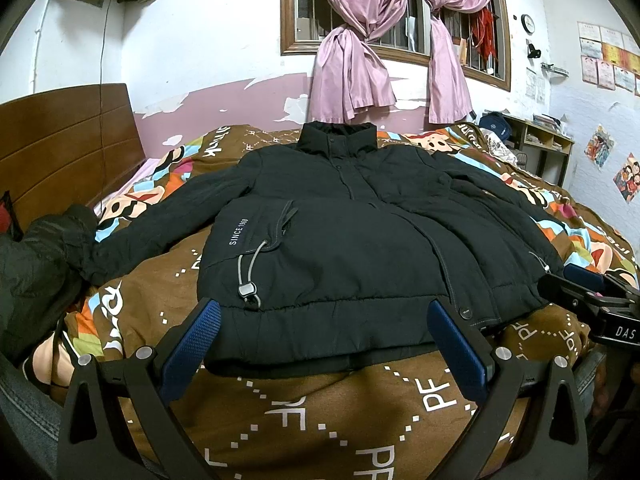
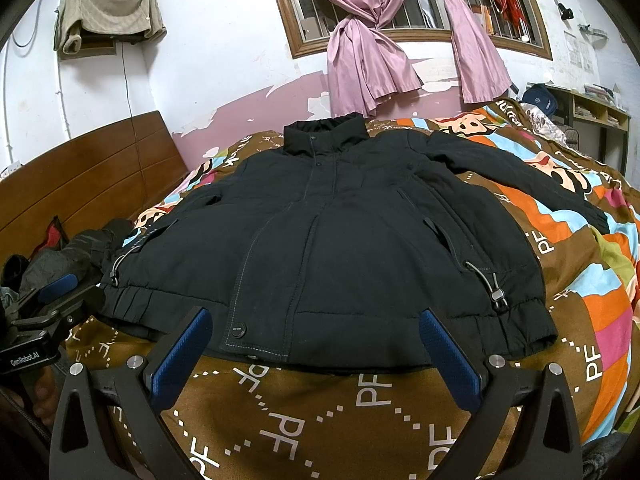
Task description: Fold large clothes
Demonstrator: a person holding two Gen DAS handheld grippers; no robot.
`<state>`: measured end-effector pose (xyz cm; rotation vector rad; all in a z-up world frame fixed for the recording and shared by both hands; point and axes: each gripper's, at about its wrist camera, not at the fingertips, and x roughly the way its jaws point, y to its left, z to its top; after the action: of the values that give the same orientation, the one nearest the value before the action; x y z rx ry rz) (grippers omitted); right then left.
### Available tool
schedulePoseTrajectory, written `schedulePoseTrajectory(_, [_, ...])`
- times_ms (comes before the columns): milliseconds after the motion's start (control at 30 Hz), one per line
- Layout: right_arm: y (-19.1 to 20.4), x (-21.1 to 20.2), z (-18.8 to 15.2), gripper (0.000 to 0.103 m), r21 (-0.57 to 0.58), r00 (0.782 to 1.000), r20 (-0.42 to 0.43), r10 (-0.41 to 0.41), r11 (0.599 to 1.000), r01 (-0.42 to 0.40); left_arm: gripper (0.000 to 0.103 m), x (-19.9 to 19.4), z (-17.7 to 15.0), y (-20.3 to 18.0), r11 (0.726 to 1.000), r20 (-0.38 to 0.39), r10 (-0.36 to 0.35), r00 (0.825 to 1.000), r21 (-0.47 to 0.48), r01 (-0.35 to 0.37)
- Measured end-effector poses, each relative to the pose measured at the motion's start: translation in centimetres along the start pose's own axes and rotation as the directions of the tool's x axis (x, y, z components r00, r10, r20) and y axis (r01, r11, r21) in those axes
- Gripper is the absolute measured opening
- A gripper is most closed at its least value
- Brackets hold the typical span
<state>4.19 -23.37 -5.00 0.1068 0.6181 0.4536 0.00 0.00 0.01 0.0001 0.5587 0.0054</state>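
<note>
1. Jacket (image 1: 340, 240) lies front up and spread flat on the quilt (image 1: 320, 420), filling the middle of both views, collar toward the window at the top of the frame, hem nearest the cameras.
2. Both sleeves lie out to the sides: one runs to the left edge of the left view, the other to the right edge of the right view. No fold shows anywhere, so folding looks not yet begun.
3. Left gripper (image 1: 324, 344) hovers at the bottom centre over the hem, fingers spread wide, holding nothing.
4. Right gripper (image 2: 316, 348) sits the same way in its view, wide apart and empty, just short of the hem.
5. All remains to do: sleeves in, sides over, then hem to collar, as I judge it.
6. Another dark garment (image 1: 36, 256) lies at the left edge.
</note>
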Motion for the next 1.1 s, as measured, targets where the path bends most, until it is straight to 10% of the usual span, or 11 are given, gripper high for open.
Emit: schedulePoseTrajectory(1100, [-0.54, 0.59, 0.19, 0.103, 0.043, 0.998, -0.04, -0.052, 0.998, 0.054, 0.101, 0.92, 0.64, 0.7, 1.0, -0.038, 0.024, 0.999, -0.011, -0.025])
